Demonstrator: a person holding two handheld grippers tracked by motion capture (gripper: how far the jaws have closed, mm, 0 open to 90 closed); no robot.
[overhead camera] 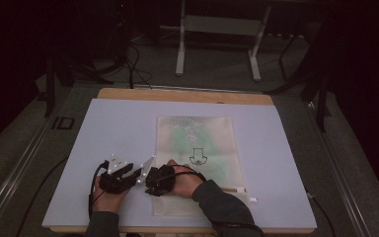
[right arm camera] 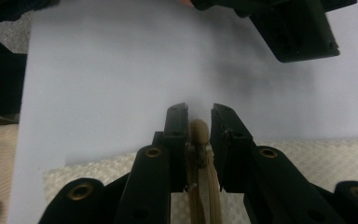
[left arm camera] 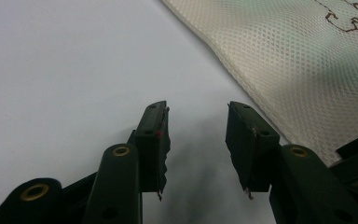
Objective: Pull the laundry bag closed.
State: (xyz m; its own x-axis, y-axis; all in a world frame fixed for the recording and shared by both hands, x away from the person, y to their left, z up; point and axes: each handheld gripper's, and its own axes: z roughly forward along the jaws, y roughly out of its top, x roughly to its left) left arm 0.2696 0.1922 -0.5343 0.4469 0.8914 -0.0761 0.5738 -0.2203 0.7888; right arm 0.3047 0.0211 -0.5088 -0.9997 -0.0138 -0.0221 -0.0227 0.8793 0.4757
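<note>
We find the right gripper [right arm camera: 199, 116] clamped on the mesh bag's [right arm camera: 317, 154] zipper pull [right arm camera: 198, 131]; the left gripper [left arm camera: 198, 123] stands open above the tabletop [left arm camera: 65, 70].

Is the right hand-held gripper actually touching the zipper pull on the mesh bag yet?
Cannot tell. In the right gripper view the right hand-held gripper has the tan zipper pull between its jaws, close on both sides, but whether the pads press on it is unclear.

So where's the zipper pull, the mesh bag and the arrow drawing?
zipper pull [right arm camera: 199, 130]: right gripper view, its rounded tan tip between the jaws.
mesh bag [left arm camera: 279, 60]: left gripper view, its netted fabric.
arrow drawing [overhead camera: 197, 156]: high view, the arrow's outlined shaft.
</note>
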